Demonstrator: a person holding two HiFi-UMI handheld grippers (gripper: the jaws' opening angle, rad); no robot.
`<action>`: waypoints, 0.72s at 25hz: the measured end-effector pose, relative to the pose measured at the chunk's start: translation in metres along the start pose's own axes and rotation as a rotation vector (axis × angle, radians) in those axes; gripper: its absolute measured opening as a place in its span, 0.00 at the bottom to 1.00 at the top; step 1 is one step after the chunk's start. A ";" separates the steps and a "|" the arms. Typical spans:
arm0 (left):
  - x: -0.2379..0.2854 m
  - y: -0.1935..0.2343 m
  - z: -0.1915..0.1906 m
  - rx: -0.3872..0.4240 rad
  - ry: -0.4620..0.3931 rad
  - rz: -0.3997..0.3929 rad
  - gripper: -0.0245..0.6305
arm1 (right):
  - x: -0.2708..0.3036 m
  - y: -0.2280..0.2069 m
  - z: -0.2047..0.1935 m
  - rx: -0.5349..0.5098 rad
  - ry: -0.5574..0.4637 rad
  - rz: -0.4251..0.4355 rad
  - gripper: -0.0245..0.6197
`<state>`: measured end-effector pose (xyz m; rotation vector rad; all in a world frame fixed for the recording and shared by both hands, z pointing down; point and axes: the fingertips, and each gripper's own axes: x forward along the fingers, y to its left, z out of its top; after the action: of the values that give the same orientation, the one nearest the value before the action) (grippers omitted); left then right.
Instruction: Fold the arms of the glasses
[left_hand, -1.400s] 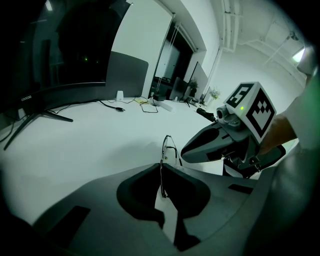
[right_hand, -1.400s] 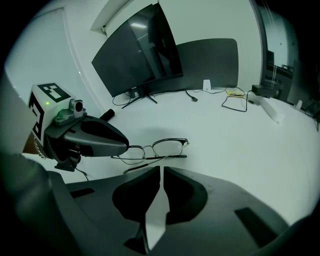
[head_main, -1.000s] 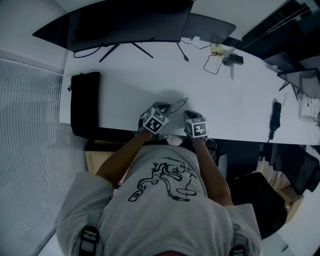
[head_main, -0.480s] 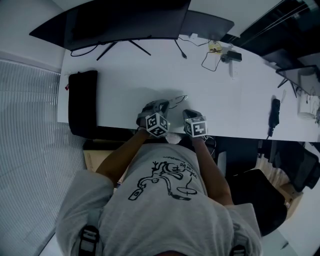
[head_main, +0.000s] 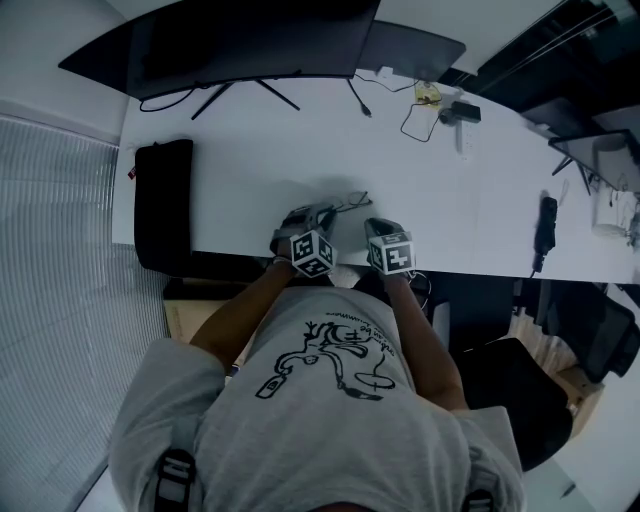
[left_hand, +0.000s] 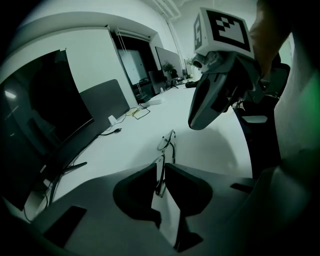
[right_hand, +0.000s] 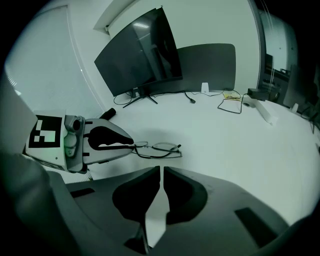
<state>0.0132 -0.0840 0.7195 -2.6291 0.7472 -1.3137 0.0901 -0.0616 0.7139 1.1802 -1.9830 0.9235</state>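
Note:
Thin wire-framed glasses (head_main: 346, 203) lie on the white table (head_main: 250, 150) near its front edge. My left gripper (left_hand: 161, 170) is shut on one end of the frame, and a lens rim shows between its jaws. In the right gripper view the glasses (right_hand: 159, 148) stretch rightward from the left gripper (right_hand: 105, 142), with a dark arm running along the lenses. My right gripper (right_hand: 161, 170) is shut on nothing, a short way in front of the glasses. It hangs above the table in the left gripper view (left_hand: 215, 95).
A wide dark monitor (head_main: 250, 40) stands at the back of the table, with a dark panel (head_main: 410, 45) beside it. A black pouch (head_main: 163, 205) lies at the left edge. Cables and small devices (head_main: 430, 108) sit at the back right. A black handset (head_main: 545, 228) lies at the far right.
The left gripper has drawn back slightly toward the table's front edge, still holding the glasses. The right gripper has barely moved.

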 end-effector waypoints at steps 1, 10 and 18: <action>0.000 -0.002 -0.001 -0.001 0.001 -0.003 0.12 | 0.003 -0.001 -0.003 0.001 0.000 0.002 0.09; -0.008 0.007 0.002 -0.096 -0.025 0.012 0.12 | -0.011 0.000 0.010 -0.002 -0.027 0.000 0.09; -0.025 0.026 0.019 -0.268 -0.086 0.030 0.12 | -0.022 -0.008 0.024 -0.012 -0.089 -0.004 0.09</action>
<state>0.0053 -0.0969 0.6819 -2.8430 1.0091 -1.1554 0.1018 -0.0742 0.6846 1.2372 -2.0532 0.8694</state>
